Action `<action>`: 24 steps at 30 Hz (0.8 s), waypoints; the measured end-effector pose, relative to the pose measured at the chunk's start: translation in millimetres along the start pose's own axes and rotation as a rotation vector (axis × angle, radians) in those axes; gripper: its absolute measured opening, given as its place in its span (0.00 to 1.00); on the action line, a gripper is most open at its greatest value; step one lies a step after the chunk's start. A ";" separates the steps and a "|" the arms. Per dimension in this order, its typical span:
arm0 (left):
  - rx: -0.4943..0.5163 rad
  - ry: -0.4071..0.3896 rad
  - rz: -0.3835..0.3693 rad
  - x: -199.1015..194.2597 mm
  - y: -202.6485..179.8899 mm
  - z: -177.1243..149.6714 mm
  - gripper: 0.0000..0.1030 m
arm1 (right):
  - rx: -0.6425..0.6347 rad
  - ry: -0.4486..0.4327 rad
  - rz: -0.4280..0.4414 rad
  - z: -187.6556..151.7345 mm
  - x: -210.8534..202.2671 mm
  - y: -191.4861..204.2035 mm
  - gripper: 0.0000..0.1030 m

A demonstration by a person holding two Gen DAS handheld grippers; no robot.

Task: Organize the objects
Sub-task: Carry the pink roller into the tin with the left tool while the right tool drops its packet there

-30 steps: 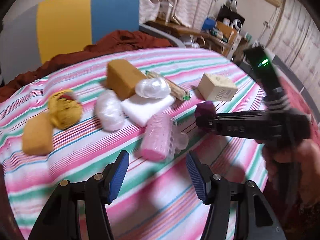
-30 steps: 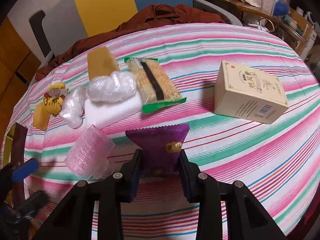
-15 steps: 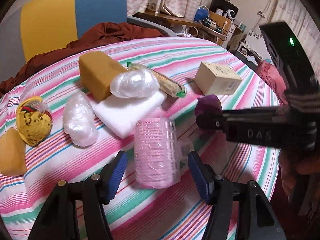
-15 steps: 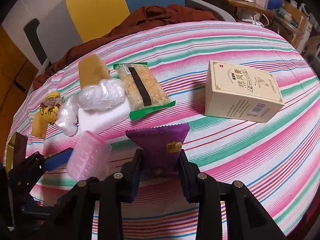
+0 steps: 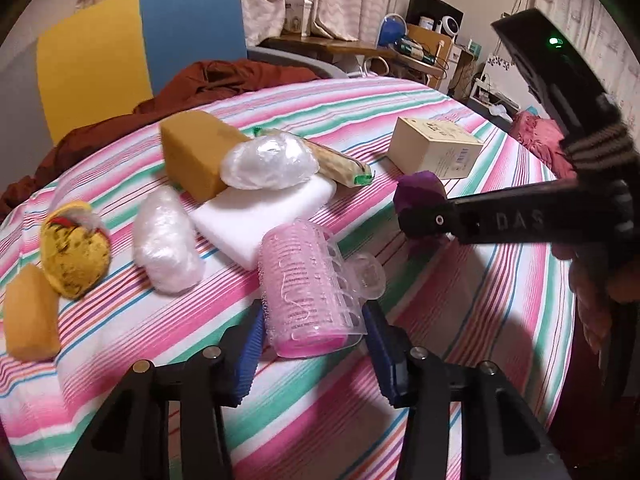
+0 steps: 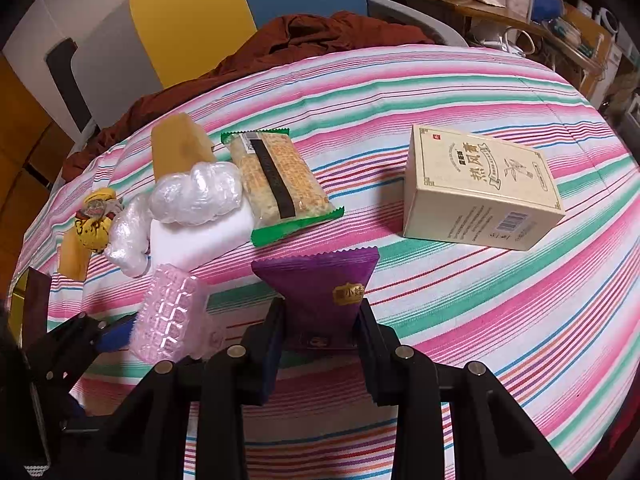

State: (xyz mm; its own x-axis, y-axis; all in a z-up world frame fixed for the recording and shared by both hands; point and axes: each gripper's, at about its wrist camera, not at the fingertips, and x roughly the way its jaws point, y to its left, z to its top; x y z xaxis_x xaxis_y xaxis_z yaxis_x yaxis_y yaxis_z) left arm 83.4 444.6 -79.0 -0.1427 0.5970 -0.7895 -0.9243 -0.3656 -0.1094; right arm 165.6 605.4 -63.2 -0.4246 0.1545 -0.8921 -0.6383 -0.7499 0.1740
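Observation:
My left gripper [image 5: 312, 344] is open with its blue pads on either side of a pink hair-roller pack [image 5: 310, 286], which lies on the striped cloth; it also shows in the right wrist view [image 6: 170, 320]. My right gripper [image 6: 320, 340] is shut on a purple snack packet [image 6: 320, 284] and holds it just above the cloth. In the left wrist view the right gripper [image 5: 424, 220] reaches in from the right with the purple packet [image 5: 418, 190].
On the striped tablecloth [image 6: 480, 288] lie a cream box [image 6: 480, 188], a green-edged cracker pack [image 6: 280, 184], a white foam block [image 5: 260, 216], two clear wrapped bundles [image 5: 268, 164], tan sponges [image 5: 196, 152] and a yellow pouch [image 5: 74, 248]. A brown cloth [image 6: 304, 40] lies behind.
My left gripper has moved forward until its pads flank the pink roller pack. My right gripper has kept hold of the purple packet and barely moved.

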 end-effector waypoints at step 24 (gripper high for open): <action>-0.358 -0.302 0.196 -176.8 126.7 -112.4 0.47 | -0.158 -0.050 0.159 -17.4 -8.8 45.0 0.33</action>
State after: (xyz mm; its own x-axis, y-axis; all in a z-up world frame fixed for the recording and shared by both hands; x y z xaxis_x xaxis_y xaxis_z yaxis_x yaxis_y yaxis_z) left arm 31.2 212.5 -21.2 -0.4462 0.6531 -0.6119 -0.6984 -0.6816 -0.2182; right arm 151.8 559.1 -54.8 -0.5454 0.0554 -0.8363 -0.4542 -0.8581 0.2394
